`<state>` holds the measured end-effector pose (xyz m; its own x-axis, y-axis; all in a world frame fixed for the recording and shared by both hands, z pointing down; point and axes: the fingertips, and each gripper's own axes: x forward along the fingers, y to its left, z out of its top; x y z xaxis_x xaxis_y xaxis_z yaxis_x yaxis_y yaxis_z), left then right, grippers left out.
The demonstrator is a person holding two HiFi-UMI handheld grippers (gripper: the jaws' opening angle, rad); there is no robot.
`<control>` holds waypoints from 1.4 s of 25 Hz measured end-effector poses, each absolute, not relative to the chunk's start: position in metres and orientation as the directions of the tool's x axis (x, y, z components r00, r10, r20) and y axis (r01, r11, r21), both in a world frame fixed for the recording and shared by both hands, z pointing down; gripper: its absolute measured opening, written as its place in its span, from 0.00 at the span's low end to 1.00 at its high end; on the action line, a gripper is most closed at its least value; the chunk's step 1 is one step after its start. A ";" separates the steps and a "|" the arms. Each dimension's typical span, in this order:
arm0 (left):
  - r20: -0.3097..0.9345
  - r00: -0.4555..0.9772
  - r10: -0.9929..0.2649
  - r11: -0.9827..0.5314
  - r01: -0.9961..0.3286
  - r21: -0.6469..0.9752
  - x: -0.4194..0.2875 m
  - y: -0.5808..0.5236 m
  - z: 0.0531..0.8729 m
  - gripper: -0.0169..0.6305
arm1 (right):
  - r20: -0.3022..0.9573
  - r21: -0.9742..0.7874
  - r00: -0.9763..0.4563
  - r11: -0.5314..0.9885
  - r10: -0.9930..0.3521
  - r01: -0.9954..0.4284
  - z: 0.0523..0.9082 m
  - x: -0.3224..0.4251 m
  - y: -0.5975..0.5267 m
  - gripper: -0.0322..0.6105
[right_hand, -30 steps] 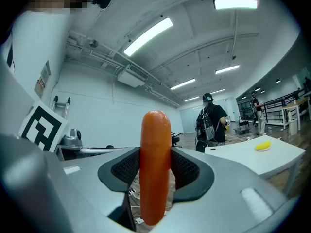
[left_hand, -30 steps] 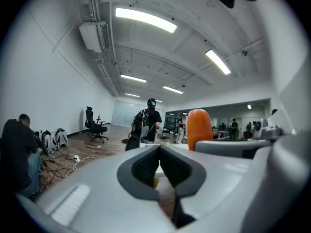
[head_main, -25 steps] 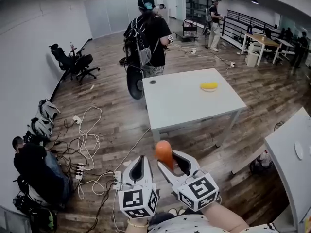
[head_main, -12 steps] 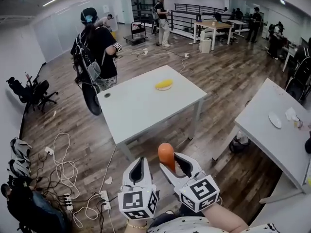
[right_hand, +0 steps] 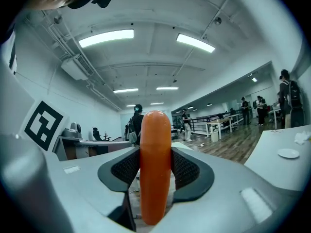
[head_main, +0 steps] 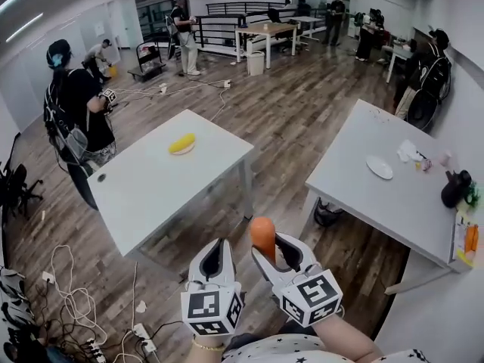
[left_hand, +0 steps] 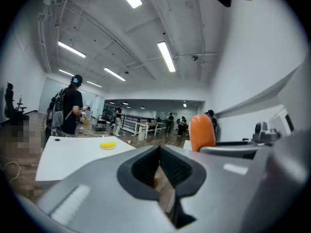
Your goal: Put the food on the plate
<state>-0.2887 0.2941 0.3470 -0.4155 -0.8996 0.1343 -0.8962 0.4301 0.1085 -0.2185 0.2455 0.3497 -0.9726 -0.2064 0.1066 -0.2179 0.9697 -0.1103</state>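
Head view: long smooth orange food (head_main: 262, 237) held upright by right gripper (head_main: 271, 254).
Well left of small round white plate (head_main: 379, 167); left gripper (head_main: 215, 254) closed, empty.

At the bottom centre the right gripper (head_main: 275, 249) clamps an upright orange food piece (head_main: 262, 234); just left of it the left gripper (head_main: 215, 249) has its jaws together, empty; the white table (head_main: 151, 195) at middle left bears a yellow food item (head_main: 181, 144); a white plate (head_main: 379, 166) lies on the right-hand table (head_main: 378, 203).
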 end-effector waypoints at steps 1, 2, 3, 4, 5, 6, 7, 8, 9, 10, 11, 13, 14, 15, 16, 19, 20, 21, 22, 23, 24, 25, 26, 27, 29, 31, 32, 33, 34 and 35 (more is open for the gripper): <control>0.133 -0.393 -0.910 0.407 -0.907 0.106 -0.278 0.274 0.347 0.04 | 0.107 -0.110 -0.967 0.964 -0.230 -0.242 0.350 -0.207 0.226 0.36; 0.131 -0.369 -0.920 0.383 -0.918 0.106 -0.268 0.252 0.348 0.04 | 0.107 -0.109 -0.961 0.957 -0.256 -0.267 0.351 -0.196 0.206 0.36; 0.129 -0.345 -0.930 0.359 -0.927 0.108 -0.259 0.229 0.349 0.04 | 0.106 -0.107 -0.953 0.950 -0.283 -0.294 0.351 -0.186 0.184 0.36; 0.127 -0.320 -0.939 0.334 -0.936 0.114 -0.249 0.205 0.350 0.04 | 0.105 -0.105 -0.945 0.942 -0.308 -0.319 0.351 -0.176 0.162 0.36; 0.126 -0.296 -0.947 0.311 -0.943 0.120 -0.240 0.182 0.352 0.04 | 0.105 -0.101 -0.938 0.934 -0.332 -0.342 0.352 -0.166 0.141 0.36; 0.124 -0.274 -0.954 0.289 -0.949 0.125 -0.231 0.160 0.353 0.04 | 0.104 -0.098 -0.930 0.927 -0.352 -0.362 0.352 -0.156 0.121 0.36; 0.121 -0.254 -0.960 0.269 -0.955 0.127 -0.222 0.139 0.354 0.04 | 0.102 -0.095 -0.923 0.919 -0.372 -0.381 0.353 -0.146 0.101 0.36; 0.117 -0.235 -0.965 0.249 -0.960 0.128 -0.214 0.119 0.354 0.04 | 0.101 -0.094 -0.915 0.911 -0.391 -0.400 0.354 -0.137 0.082 0.36; 0.114 -0.214 -0.970 0.228 -0.965 0.129 -0.205 0.099 0.354 0.04 | 0.101 -0.094 -0.906 0.903 -0.410 -0.419 0.354 -0.128 0.065 0.36; 0.113 -0.193 -0.975 0.207 -0.970 0.131 -0.196 0.081 0.354 0.04 | 0.102 -0.095 -0.898 0.894 -0.428 -0.437 0.354 -0.119 0.048 0.36; 0.111 -0.173 -0.979 0.187 -0.973 0.133 -0.187 0.064 0.354 0.04 | 0.103 -0.095 -0.889 0.885 -0.446 -0.455 0.354 -0.109 0.033 0.36; 0.109 -0.137 -0.985 0.152 -0.979 0.137 -0.168 0.031 0.354 0.04 | 0.106 -0.093 -0.872 0.869 -0.477 -0.486 0.356 -0.089 0.004 0.36; 0.108 -0.121 -0.987 0.135 -0.981 0.137 -0.158 0.016 0.355 0.04 | 0.106 -0.091 -0.864 0.860 -0.493 -0.502 0.357 -0.079 -0.009 0.36; 0.106 -0.104 -0.989 0.118 -0.984 0.137 -0.148 0.001 0.356 0.04 | 0.105 -0.089 -0.855 0.851 -0.509 -0.517 0.358 -0.068 -0.022 0.36; 0.105 -0.087 -0.991 0.101 -0.985 0.137 -0.138 -0.012 0.358 0.04 | 0.105 -0.087 -0.845 0.841 -0.525 -0.534 0.359 -0.058 -0.035 0.36; 0.111 -0.031 -0.993 0.047 -0.989 0.140 -0.112 -0.048 0.363 0.04 | 0.105 -0.084 -0.812 0.808 -0.575 -0.583 0.362 -0.029 -0.066 0.36; 0.117 -0.011 -0.993 0.027 -0.990 0.141 -0.103 -0.059 0.365 0.04 | 0.107 -0.085 -0.800 0.796 -0.590 -0.599 0.363 -0.021 -0.075 0.36; 0.123 0.011 -0.992 0.007 -0.990 0.141 -0.094 -0.068 0.367 0.04 | 0.111 -0.089 -0.788 0.783 -0.606 -0.615 0.365 -0.012 -0.084 0.36; 0.129 0.034 -0.991 -0.015 -0.990 0.142 -0.085 -0.078 0.369 0.04 | 0.116 -0.096 -0.775 0.770 -0.621 -0.631 0.367 -0.004 -0.092 0.36; 0.135 0.056 -0.989 -0.037 -0.989 0.143 -0.077 -0.087 0.371 0.04 | 0.120 -0.102 -0.762 0.756 -0.636 -0.647 0.369 0.005 -0.100 0.36; 0.139 0.077 -0.987 -0.057 -0.988 0.144 -0.069 -0.095 0.373 0.04 | 0.123 -0.106 -0.750 0.742 -0.650 -0.661 0.371 0.013 -0.108 0.36; 0.143 0.097 -0.985 -0.076 -0.987 0.145 -0.062 -0.104 0.375 0.04 | 0.125 -0.109 -0.737 0.729 -0.664 -0.676 0.372 0.020 -0.115 0.36; 0.146 0.114 -0.983 -0.093 -0.985 0.146 -0.056 -0.113 0.376 0.04 | 0.127 -0.112 -0.725 0.716 -0.677 -0.689 0.374 0.027 -0.123 0.36; 0.149 0.131 -0.980 -0.110 -0.983 0.146 -0.051 -0.123 0.378 0.04 | 0.129 -0.114 -0.712 0.703 -0.690 -0.702 0.376 0.033 -0.131 0.36; 0.152 0.164 -0.975 -0.143 -0.979 0.143 -0.040 -0.141 0.382 0.04 | 0.136 -0.118 -0.687 0.677 -0.713 -0.726 0.382 0.045 -0.147 0.36; 0.156 0.195 -0.968 -0.173 -0.974 0.145 -0.031 -0.160 0.388 0.04 | 0.146 -0.122 -0.665 0.653 -0.733 -0.747 0.389 0.056 -0.164 0.36; 0.157 0.210 -0.965 -0.187 -0.971 0.148 -0.027 -0.171 0.391 0.04 | 0.152 -0.122 -0.654 0.643 -0.741 -0.756 0.393 0.061 -0.174 0.36; 0.156 0.224 -0.962 -0.201 -0.968 0.151 -0.023 -0.182 0.394 0.04 | 0.158 -0.121 -0.645 0.633 -0.748 -0.764 0.396 0.065 -0.184 0.36; 0.156 0.238 -0.959 -0.215 -0.965 0.153 -0.019 -0.194 0.397 0.04 | 0.165 -0.120 -0.635 0.624 -0.754 -0.772 0.399 0.069 -0.196 0.36; 0.158 0.251 -0.955 -0.227 -0.962 0.154 -0.016 -0.207 0.400 0.04 | 0.172 -0.119 -0.627 0.616 -0.760 -0.779 0.402 0.073 -0.209 0.36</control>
<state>-0.0157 -0.2073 0.3997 0.2512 -0.9550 0.1577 -0.9615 -0.2274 0.1541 0.0728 -0.2091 0.4025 -0.6270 -0.7597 0.1724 -0.7789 0.6157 -0.1194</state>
